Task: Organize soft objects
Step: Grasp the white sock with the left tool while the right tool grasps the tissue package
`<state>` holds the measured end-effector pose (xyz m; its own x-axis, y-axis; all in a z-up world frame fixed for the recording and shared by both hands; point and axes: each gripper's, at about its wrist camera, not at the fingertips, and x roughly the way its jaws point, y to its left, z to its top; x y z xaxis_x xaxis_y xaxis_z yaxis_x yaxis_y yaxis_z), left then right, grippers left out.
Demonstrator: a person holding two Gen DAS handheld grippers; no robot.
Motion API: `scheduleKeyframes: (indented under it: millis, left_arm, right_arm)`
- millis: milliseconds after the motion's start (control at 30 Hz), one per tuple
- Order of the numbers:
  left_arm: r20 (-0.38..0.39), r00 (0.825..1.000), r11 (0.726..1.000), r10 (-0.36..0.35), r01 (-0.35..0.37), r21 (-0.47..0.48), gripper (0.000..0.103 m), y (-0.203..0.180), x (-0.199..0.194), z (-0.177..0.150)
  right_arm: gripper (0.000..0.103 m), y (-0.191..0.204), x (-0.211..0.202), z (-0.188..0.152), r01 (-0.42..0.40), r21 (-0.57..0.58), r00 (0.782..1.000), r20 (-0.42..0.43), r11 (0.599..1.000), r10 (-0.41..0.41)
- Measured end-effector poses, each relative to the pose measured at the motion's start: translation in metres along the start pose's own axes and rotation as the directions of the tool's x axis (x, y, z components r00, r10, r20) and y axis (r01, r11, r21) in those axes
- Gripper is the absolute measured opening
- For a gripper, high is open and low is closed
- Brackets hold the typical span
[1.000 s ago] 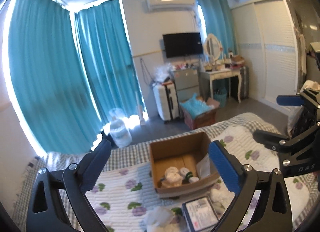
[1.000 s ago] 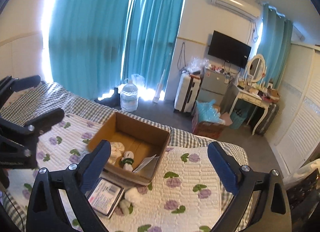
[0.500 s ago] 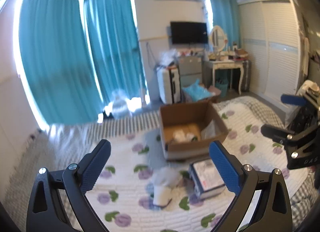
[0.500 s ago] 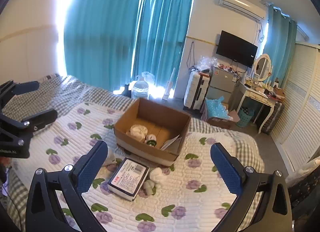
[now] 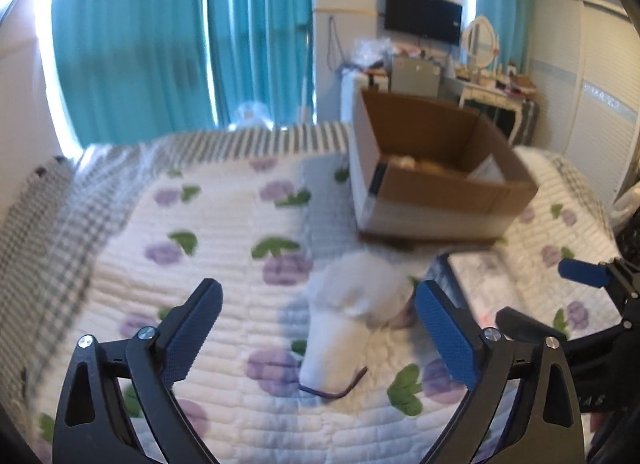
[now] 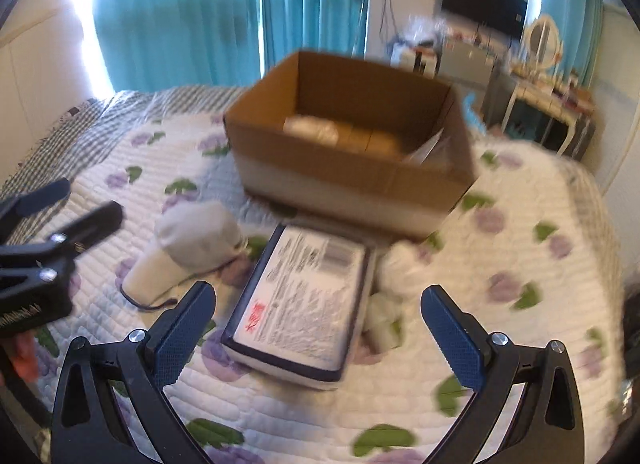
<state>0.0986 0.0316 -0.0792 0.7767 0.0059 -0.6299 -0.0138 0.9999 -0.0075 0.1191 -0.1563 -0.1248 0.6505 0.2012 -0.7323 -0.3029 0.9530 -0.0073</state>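
A white soft cap (image 5: 352, 304) with a dark strap lies on the flowered quilt, between and just beyond the open fingers of my left gripper (image 5: 320, 332); it also shows in the right wrist view (image 6: 188, 248). A flat packaged item (image 6: 304, 300) lies before my open right gripper (image 6: 320, 328). A small white soft toy (image 6: 400, 272) lies to its right. An open cardboard box (image 6: 352, 176) behind holds white soft things (image 6: 312, 128); the box also shows in the left wrist view (image 5: 432, 184).
The quilted bed (image 5: 200, 224) with a checked blanket edge (image 5: 48, 224) fills the foreground. Teal curtains (image 5: 180, 36), a TV (image 5: 424, 20), a dressing table (image 5: 492, 92) and a white wardrobe (image 5: 592, 84) stand beyond the bed.
Both grippers have dropped and come closer to the bed. The cap now sits between the left fingers and the packaged item before the right ones. The views are motion-blurred.
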Motion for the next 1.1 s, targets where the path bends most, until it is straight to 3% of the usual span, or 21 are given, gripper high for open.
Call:
scheduleKeyframes:
  millis: [133,200,433,533,600,700,933,1100]
  left_arm:
    - [-0.078,0.997,1.000,0.011,-0.011,0.001,0.084,-0.001,0.024,-0.018]
    - [-0.110,0.994,1.000,0.002,-0.004,-0.017,0.083,0.000,0.029,-0.024]
    - [-0.144,0.990,1.000,-0.009,0.007,-0.017,0.081,-0.004,0.041,-0.030]
    - [-0.185,0.982,0.999,-0.028,0.021,-0.037,0.065,-0.002,0.053,-0.034]
    - [-0.204,0.978,0.998,-0.032,0.022,-0.051,0.063,0.001,0.058,-0.036]
    - [-0.209,0.976,0.996,-0.062,0.047,-0.074,0.046,0.003,0.059,-0.038]
    - [-0.204,0.976,0.996,-0.079,0.068,-0.062,0.029,-0.001,0.052,-0.039]
    - [-0.185,0.980,0.996,-0.074,0.064,-0.057,0.024,-0.003,0.043,-0.039]
  right_arm:
    - [0.103,0.007,0.023,-0.013,-0.023,-0.004,1.000,-0.019,1.000,0.022]
    - [0.103,0.004,0.027,-0.017,-0.060,0.027,0.998,-0.010,0.998,0.061]
    - [0.103,0.005,0.036,-0.022,-0.080,0.038,0.996,-0.028,0.996,0.081]
    - [0.103,0.009,0.039,-0.026,-0.079,0.021,0.996,-0.036,0.997,0.080]
    - [0.103,0.011,0.041,-0.027,-0.073,0.013,0.996,-0.044,0.997,0.074]
    - [0.095,0.012,0.044,-0.028,-0.056,0.007,0.997,-0.049,0.998,0.056]
    - [0.087,0.011,0.038,-0.029,-0.052,-0.002,0.998,-0.035,0.999,0.052]
    - [0.082,0.010,0.027,-0.031,-0.071,-0.008,0.997,-0.016,0.997,0.071]
